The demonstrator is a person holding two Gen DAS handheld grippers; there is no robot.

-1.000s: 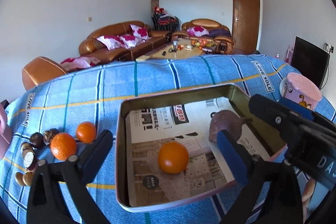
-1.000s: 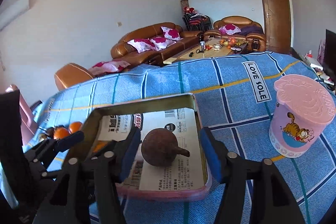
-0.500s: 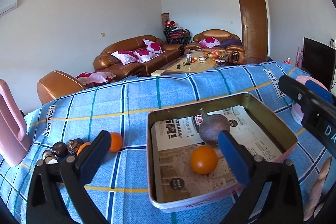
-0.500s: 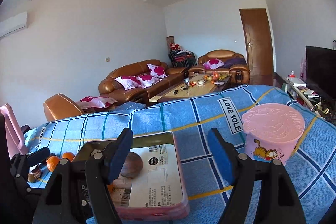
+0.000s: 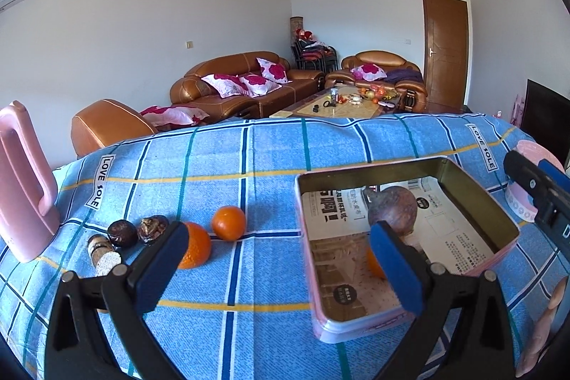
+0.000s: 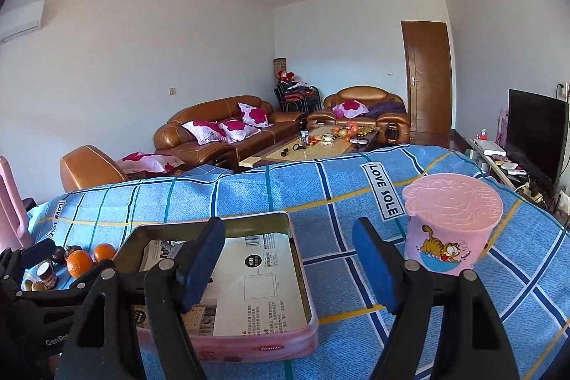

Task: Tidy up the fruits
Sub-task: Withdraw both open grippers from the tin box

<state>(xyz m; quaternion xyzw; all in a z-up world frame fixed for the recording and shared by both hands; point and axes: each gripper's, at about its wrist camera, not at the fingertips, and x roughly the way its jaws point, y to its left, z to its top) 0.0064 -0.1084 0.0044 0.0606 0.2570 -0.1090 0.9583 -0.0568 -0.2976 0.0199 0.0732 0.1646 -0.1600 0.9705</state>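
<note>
Left hand-held gripper (image 5: 274,250) is hovering over the table (image 5: 270,148), jaws spread wide and released, nothing between the blue pads (image 5: 162,267). Right hand-held gripper (image 6: 288,259) is likewise hanging released, its pads well apart and empty. In the left wrist view, the pink-walled tin tray (image 5: 481,198) is sitting at about 4 o'clock, lined with printed paper; a dull purple-brown fruit (image 5: 393,207) with a short stem is lying inside toward the far side, and an orange (image 5: 374,264) is lying nearer in the same tray, mostly hidden behind the right pad. Two more oranges are resting on the blue checked tablecloth outside the tray, around 8 to 9 o'clock: one (image 5: 228,222) is standing free, the other (image 5: 196,250) is just beside it and partly covered by the left pad. Further toward 9 o'clock a cluster of small dark brown fruits (image 5: 123,232) is lying close together, with one cut piece (image 5: 103,255) showing a pale face. A pink handled object (image 5: 21,177) is standing at the left edge. In the right wrist view the tray (image 6: 299,273) is lying at 7 o'clock, and a pink lidded cup (image 6: 450,223) with a cartoon cat is standing upright at 3 o'clock, apart from the tray. The left hand-held gripper's black frame is showing at 8 o'clock in that view.
</note>
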